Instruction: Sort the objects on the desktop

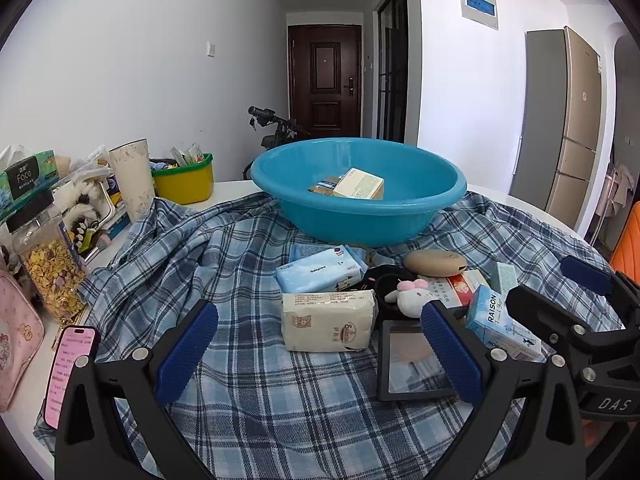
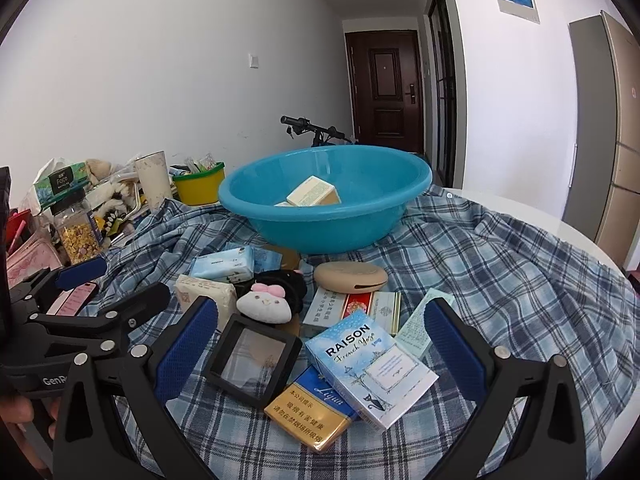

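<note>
Grippers stood open and empty: left gripper (image 1: 319,354) above the cream tissue pack (image 1: 328,321), right gripper (image 2: 320,354) over the RAISON box (image 2: 370,368) and black square case (image 2: 251,360). Behind them, the blue basin (image 2: 324,208) on the plaid cloth (image 2: 500,280) held a cream box (image 2: 311,191).

The blue basin (image 2: 324,200) stands upright on the plaid cloth (image 2: 500,264) and holds a cream box (image 2: 311,191) (tilted). In front lie tissue packs (image 1: 326,320), a RAISON carton (image 2: 370,368), a plush toy (image 2: 264,306) and a black frame (image 2: 250,358).
</note>
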A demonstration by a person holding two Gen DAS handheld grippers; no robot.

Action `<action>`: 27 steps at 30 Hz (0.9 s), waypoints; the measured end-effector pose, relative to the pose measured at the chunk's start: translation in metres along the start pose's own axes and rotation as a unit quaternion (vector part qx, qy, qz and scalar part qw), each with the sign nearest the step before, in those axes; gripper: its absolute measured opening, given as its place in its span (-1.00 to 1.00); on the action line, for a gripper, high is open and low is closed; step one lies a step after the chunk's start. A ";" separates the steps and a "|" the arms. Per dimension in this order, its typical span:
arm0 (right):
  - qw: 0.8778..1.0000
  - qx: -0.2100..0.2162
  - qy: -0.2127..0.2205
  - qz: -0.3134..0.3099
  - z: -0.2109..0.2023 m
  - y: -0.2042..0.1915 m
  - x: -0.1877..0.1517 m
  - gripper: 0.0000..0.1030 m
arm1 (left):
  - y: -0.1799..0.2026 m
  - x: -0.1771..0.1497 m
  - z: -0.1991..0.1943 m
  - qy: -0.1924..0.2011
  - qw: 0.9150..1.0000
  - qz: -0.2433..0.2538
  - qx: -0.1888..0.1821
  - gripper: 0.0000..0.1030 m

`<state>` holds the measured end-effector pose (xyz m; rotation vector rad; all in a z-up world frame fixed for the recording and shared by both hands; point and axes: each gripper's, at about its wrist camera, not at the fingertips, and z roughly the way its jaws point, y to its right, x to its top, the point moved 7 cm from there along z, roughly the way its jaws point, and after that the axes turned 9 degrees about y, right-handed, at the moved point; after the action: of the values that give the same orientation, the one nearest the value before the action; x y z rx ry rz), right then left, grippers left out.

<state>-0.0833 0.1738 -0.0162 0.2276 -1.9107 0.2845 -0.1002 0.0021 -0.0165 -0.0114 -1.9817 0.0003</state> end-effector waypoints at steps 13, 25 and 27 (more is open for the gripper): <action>1.000 -0.005 0.003 -0.014 -0.003 -0.003 0.010 1.00 | 0.001 0.010 -0.001 0.005 1.000 0.001 0.001 1.00; 1.000 0.000 0.003 -0.009 -0.002 -0.002 0.011 1.00 | 0.001 0.011 -0.001 0.007 1.000 0.002 0.003 1.00; 1.000 -0.001 0.002 -0.010 -0.002 -0.002 0.011 1.00 | 0.001 0.010 0.000 0.005 1.000 0.002 0.005 1.00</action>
<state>-0.0848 0.1718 -0.0055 0.2448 -1.9041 0.2704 -0.1041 0.0035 -0.0068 -0.0098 -1.9724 0.0125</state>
